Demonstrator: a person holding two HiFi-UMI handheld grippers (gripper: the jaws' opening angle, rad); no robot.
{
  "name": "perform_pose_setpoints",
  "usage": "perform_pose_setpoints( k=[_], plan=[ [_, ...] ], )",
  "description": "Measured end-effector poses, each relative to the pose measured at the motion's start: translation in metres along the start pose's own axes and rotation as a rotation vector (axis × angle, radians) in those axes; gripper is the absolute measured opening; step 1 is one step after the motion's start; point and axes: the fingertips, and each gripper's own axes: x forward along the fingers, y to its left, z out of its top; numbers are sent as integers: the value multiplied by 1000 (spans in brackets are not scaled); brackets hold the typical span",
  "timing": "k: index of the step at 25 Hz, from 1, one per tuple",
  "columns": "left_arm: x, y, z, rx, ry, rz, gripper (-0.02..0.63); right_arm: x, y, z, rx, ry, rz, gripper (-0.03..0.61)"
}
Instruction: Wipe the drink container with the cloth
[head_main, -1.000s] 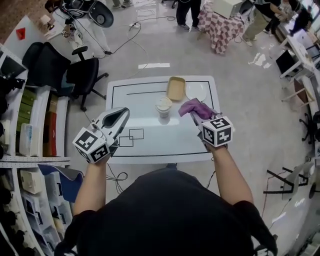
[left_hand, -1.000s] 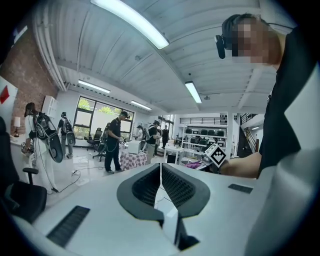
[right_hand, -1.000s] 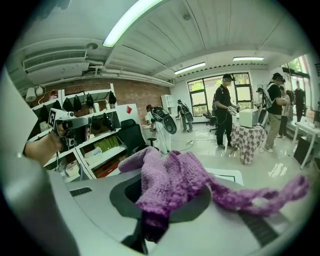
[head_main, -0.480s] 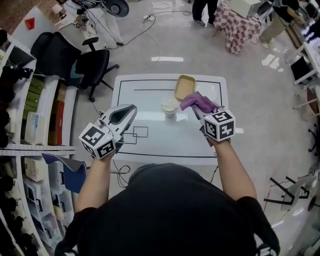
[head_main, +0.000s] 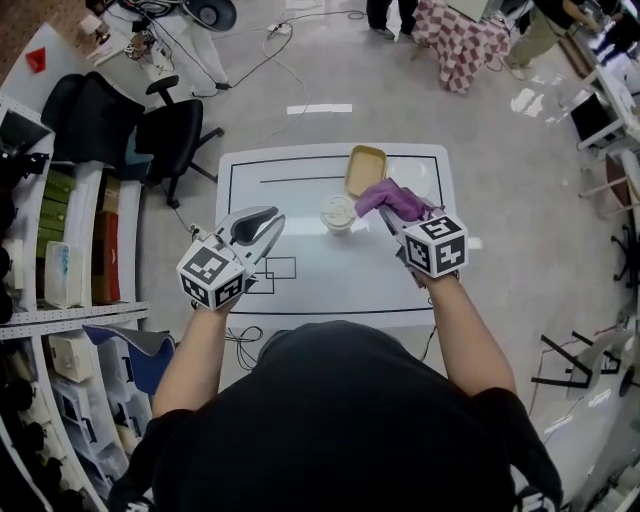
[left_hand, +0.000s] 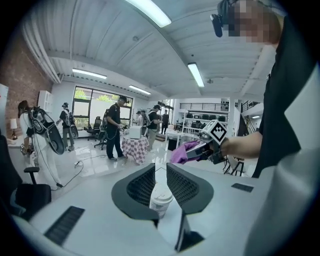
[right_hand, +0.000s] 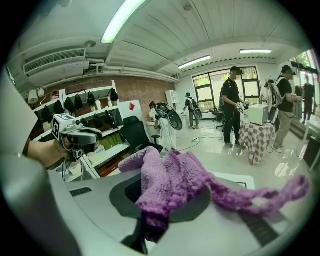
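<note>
Drink cup (head_main: 338, 212): white paper cup with a white lid, upright on the white table (head_main: 330, 290), which carries black marked lines. It stands ahead of both tongs, between their tips, somewhat nearer the right one.

Left gripper (head_main: 270, 226): hovers over the table's left half, nose pointing toward the cup and tilted slightly down. Its jaws have just been opening and now stand a narrow slit apart. Nothing sits between them. In the left gripper view the cup shows through the slit but lies further out on the table, well clear of the tips.

Right gripper (head_main: 392, 217): jaws clamped on a purple knitted cloth (head_main: 390, 198). The right gripper view shows the cloth bunched between and over the pads, with one long tail trailing off to that gripper's right. The bundle hangs just beside the cup, on the cup's right as seen from the head. In the left gripper view the cloth sits higher than the lid and looks clear of it. Contact cannot be confirmed from above.

Beyond the tips of both tongs, past the cup: a tan tray (head_main: 365, 170) and just beside it a white plate (head_main: 418, 180).
</note>
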Motion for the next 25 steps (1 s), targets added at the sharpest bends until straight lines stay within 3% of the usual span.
perform_pose_setpoints(
  k=[6, 10, 17, 22, 25],
  plan=[
    [47, 15, -40, 104, 110, -83, 164, 28, 4, 7, 34, -7, 32, 78],
    [86, 13, -83, 188, 220, -156, 269, 50, 9, 3, 31, 14, 75, 78],
    [139, 13, -150, 224, 385, -240, 396, 95, 28, -10, 18, 60, 182, 78],
    [164, 17, -161, 253, 395, -254, 425, 117, 46, -23, 13, 118, 268, 78],
    [178, 14, -160, 315, 380, -267, 430, 128, 52, -35, 4, 156, 313, 78]
  ],
)
